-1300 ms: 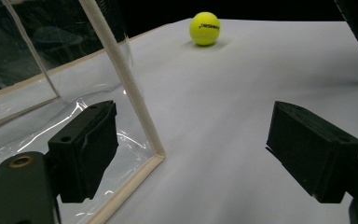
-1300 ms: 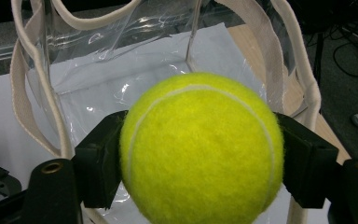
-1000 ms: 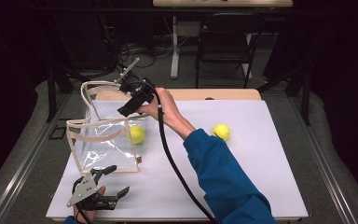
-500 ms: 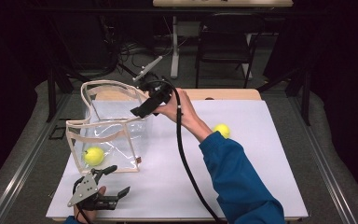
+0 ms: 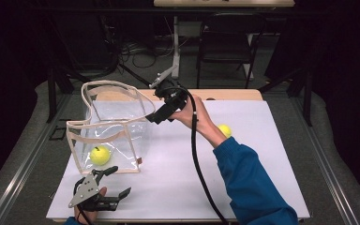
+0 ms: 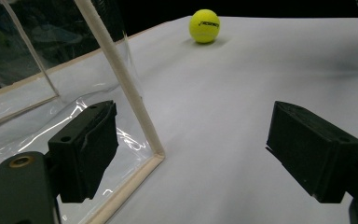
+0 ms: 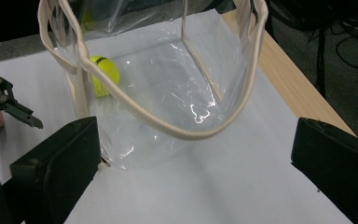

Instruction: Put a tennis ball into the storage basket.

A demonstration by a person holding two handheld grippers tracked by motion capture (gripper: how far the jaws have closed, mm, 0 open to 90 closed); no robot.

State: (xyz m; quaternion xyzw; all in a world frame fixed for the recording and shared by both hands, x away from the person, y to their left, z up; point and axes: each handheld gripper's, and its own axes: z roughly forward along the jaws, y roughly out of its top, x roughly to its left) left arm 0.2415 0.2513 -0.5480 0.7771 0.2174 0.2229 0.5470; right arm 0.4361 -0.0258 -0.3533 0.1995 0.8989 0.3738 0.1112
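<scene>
A clear plastic bag (image 5: 112, 136) with cream trim stands on the white table (image 5: 178, 187), toward its left side. A yellow tennis ball (image 5: 100, 154) lies inside the bag on its floor, near the front corner closest to the person. A second tennis ball (image 5: 224, 130) sits on the table well to the right of the bag, partly hidden behind the person's right wrist in the high view.

The right gripper (image 5: 161, 114) is held in the air just beside the bag's upper right edge, at the rim, pointing down toward the bag's mouth. Its jaws have just been opening and now stand wide apart with nothing between them; in the right gripper view the bag's cream handle (image 7: 168, 128) loops in front of the jaws and the ball inside (image 7: 103, 74) shows through the plastic.

The left gripper (image 5: 115, 187) rests low near the table's front left edge, just in front of the bag. Its jaws are spread wide and empty, with the bag's front corner (image 6: 156, 156) standing between them, not pressed
</scene>
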